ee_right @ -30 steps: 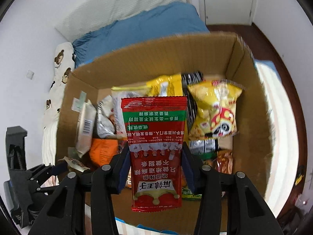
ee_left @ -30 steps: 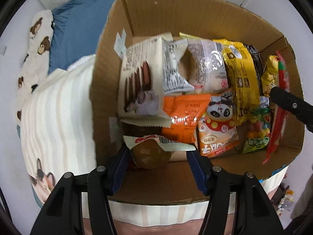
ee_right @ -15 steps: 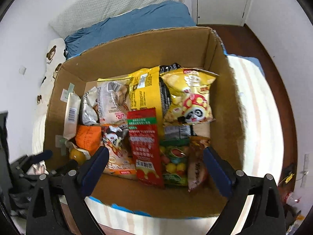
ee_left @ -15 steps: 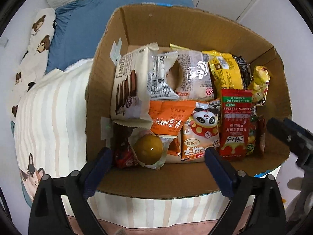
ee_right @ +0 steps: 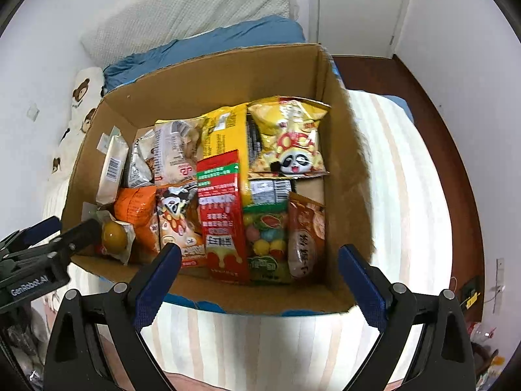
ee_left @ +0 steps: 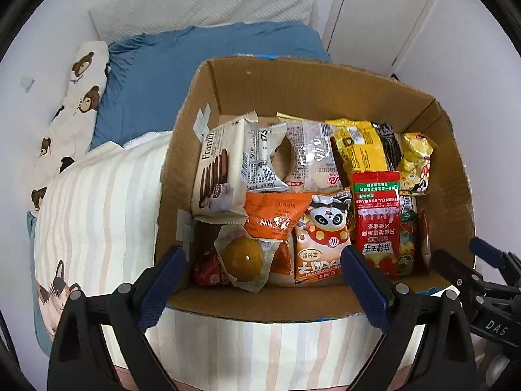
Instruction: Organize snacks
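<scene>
A cardboard box (ee_left: 293,84) (ee_right: 228,71) on the bed holds several snack packets. A clear-wrapped yellow round cake (ee_left: 243,255) (ee_right: 114,236) lies at its near left corner. A red sachet (ee_left: 377,218) (ee_right: 223,215) rests upright among the packets, beside a panda packet (ee_left: 320,241) and an orange packet (ee_left: 275,215). My left gripper (ee_left: 263,283) hangs open over the box's near wall, empty. My right gripper (ee_right: 259,280) is open and empty too, above the near right part of the box.
The box rests on a striped quilt (ee_left: 97,215) (ee_right: 407,195). A blue pillow (ee_left: 182,75) and a bear-print pillow (ee_left: 78,91) lie behind it. White walls and a door (ee_left: 374,6) stand beyond. Dark wood floor (ee_right: 423,97) shows at the right of the bed.
Both grippers opened wide and let go: the yellow cake now lies in the box's left corner, the red sachet among the packets. Both grippers pulled back from the box.
</scene>
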A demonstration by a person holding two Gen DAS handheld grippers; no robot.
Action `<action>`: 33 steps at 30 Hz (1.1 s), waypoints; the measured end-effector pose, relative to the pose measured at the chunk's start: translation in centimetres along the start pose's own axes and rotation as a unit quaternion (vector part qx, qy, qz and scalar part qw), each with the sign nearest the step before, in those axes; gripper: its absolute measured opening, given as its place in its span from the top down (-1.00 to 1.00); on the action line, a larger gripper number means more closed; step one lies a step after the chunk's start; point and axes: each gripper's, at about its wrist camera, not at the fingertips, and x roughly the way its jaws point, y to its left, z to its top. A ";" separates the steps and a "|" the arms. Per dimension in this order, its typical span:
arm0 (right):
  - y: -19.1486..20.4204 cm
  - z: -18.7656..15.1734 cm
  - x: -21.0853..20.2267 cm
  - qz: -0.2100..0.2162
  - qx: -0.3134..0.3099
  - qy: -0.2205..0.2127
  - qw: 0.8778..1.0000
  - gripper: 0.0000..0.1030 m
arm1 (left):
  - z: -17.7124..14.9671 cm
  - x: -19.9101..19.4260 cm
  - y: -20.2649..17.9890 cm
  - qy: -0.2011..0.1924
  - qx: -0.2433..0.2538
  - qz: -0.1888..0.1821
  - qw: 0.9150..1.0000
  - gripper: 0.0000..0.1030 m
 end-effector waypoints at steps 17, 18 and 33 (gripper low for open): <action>-0.2 -2.8 -5.9 0.004 -0.005 -0.071 0.997 -0.97 | -3.0 -5.0 -1.3 -0.066 0.013 0.001 0.998 -0.89; -0.1 -3.2 -6.8 0.006 -0.007 -0.080 0.997 -0.97 | -3.5 -5.8 -1.5 -0.075 0.015 0.001 0.997 -0.89; 0.7 -12.9 -20.8 0.015 -0.025 -0.191 0.981 -0.99 | -12.4 -18.7 -2.9 -0.195 0.030 0.003 0.980 -0.90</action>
